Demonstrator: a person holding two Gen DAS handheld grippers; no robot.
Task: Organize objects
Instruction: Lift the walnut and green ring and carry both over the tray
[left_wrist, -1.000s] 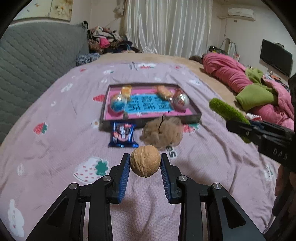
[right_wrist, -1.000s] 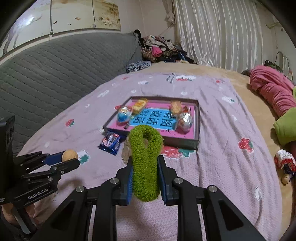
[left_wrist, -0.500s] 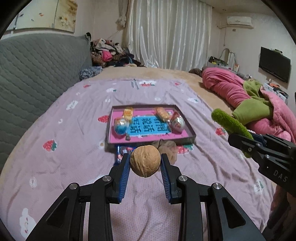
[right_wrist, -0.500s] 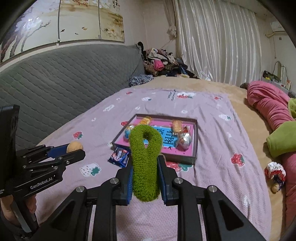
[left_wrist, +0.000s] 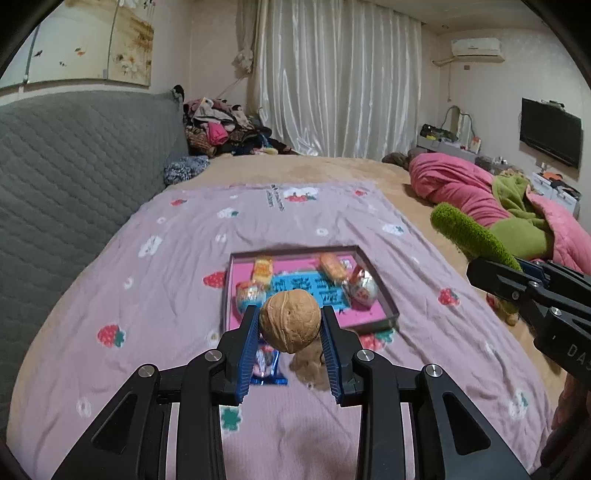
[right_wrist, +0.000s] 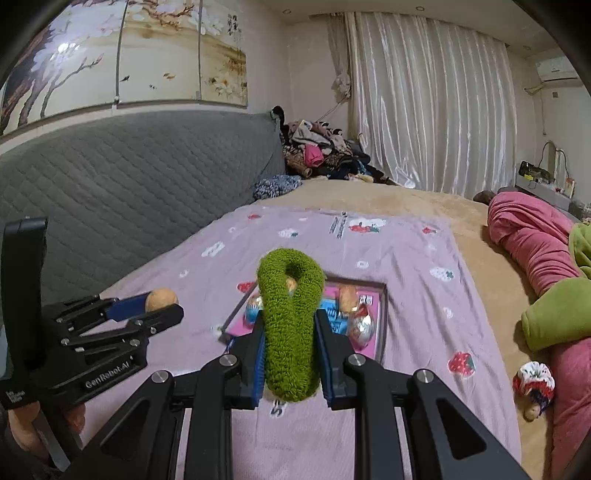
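With the left gripper (left_wrist: 290, 347) clamped on a round walnut (left_wrist: 290, 320) and the right gripper (right_wrist: 290, 360) squeezing a green hair tie (right_wrist: 290, 325), the hard nut could squirt free before reaching the tray (left_wrist: 384, 295) mid-frame.

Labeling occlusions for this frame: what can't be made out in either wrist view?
- Blue snack packet, left wrist: mostly behind the left gripper and its walnut; print unreadable.
- Tan fluffy item, left wrist: partly hidden by the same fingers; identity unclear.
- Tray, right wrist: near-left part covered by the green scrunchie in the right gripper.
- Tray wrappers: blurred in both.
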